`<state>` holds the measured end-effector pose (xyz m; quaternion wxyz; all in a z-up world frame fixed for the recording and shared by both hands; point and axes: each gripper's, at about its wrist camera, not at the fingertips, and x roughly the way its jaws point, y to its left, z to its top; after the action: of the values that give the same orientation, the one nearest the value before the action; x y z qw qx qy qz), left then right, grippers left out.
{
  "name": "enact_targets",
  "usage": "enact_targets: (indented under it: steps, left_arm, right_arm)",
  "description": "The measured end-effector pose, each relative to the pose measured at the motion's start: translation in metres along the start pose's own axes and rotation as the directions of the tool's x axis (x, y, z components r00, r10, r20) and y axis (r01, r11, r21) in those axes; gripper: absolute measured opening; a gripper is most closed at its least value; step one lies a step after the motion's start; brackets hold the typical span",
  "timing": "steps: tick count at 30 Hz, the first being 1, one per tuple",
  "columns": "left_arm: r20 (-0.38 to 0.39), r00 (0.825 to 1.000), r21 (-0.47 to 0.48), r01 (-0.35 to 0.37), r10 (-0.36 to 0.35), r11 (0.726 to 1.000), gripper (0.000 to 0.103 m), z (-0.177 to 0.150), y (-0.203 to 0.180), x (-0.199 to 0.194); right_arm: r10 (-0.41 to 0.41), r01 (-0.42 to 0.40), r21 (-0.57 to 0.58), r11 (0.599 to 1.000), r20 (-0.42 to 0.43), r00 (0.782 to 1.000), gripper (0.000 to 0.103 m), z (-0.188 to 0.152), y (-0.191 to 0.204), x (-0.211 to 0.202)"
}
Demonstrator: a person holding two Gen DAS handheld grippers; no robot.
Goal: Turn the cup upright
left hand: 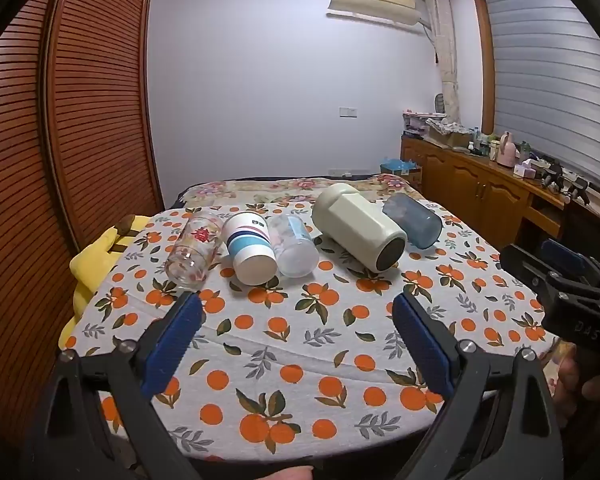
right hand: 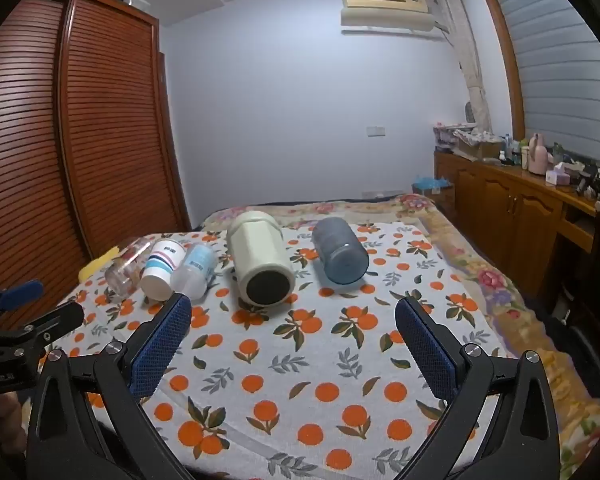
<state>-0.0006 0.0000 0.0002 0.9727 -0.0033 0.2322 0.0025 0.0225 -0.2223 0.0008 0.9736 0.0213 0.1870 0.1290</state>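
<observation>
Several cups lie on their sides in a row on the orange-print cloth (left hand: 284, 332): a clear glass with red flowers (left hand: 194, 250), a white paper cup with blue stripes (left hand: 250, 248), a clear plastic cup (left hand: 294, 250), a large cream mug (left hand: 358, 226) and a blue-grey tumbler (left hand: 414, 220). The same row shows in the right wrist view: glass (right hand: 126, 266), paper cup (right hand: 162, 270), plastic cup (right hand: 194, 270), cream mug (right hand: 260, 258), tumbler (right hand: 340, 250). My left gripper (left hand: 296, 318) is open and empty, short of the cups. My right gripper (right hand: 294, 320) is open and empty, facing the cream mug.
The cloth covers a bed with a floral blanket (right hand: 500, 280) to the right. A slatted wooden wardrobe (left hand: 60, 120) stands left, a yellow pillow (left hand: 92, 256) beside it. A wooden cabinet (right hand: 512, 208) with clutter runs along the right wall.
</observation>
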Motion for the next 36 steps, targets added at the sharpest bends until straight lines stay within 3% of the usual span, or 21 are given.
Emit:
enact_targets:
  steps: [36]
  left_arm:
    - [0.006,1.000,-0.008,-0.005,0.005,1.000,0.097,0.0034,0.0045,0.0006]
  right_arm:
    - [0.001,-0.002,0.008,1.000,0.006,1.000,0.103,-0.0005,0.0004,-0.0022]
